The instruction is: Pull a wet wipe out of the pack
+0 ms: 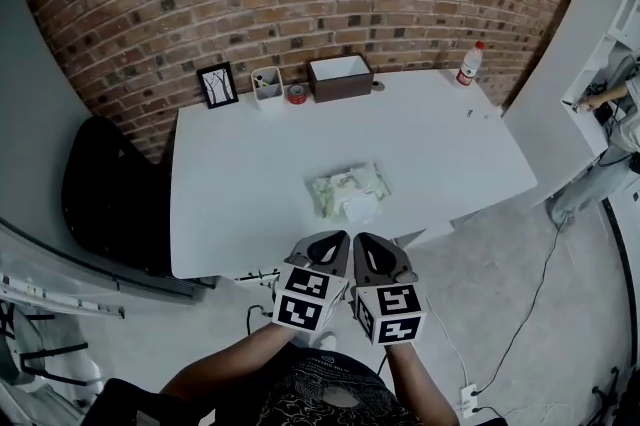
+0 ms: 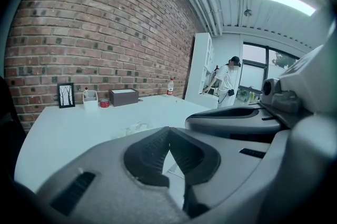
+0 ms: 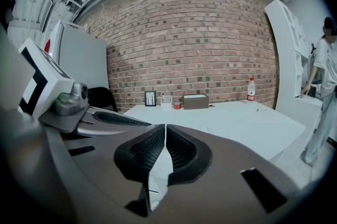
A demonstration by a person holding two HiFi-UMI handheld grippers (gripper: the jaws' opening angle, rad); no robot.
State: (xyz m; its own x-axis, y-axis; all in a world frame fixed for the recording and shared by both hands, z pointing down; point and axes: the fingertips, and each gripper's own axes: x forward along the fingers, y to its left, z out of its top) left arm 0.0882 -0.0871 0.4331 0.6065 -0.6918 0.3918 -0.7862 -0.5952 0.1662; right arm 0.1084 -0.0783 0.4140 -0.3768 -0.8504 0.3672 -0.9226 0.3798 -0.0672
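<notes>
The wet wipe pack (image 1: 347,191) lies on the white table (image 1: 240,184) near its front edge, pale and crinkled, with a white sheet or flap (image 1: 362,210) at its near side. My left gripper (image 1: 336,240) and right gripper (image 1: 364,241) hang side by side just short of the table's front edge, a little below the pack in the head view. Both are shut and hold nothing. In the left gripper view the left gripper (image 2: 169,132) has its tips touching, and part of the pack (image 2: 135,128) shows beyond them. The right gripper (image 3: 165,130) also has its jaws together.
Along the table's far edge by the brick wall stand a picture frame (image 1: 217,84), a pen cup (image 1: 267,83), a red roll (image 1: 296,94), a brown box (image 1: 340,77) and a bottle (image 1: 468,64). A black chair (image 1: 105,194) sits left. A person (image 1: 612,139) stands at the right.
</notes>
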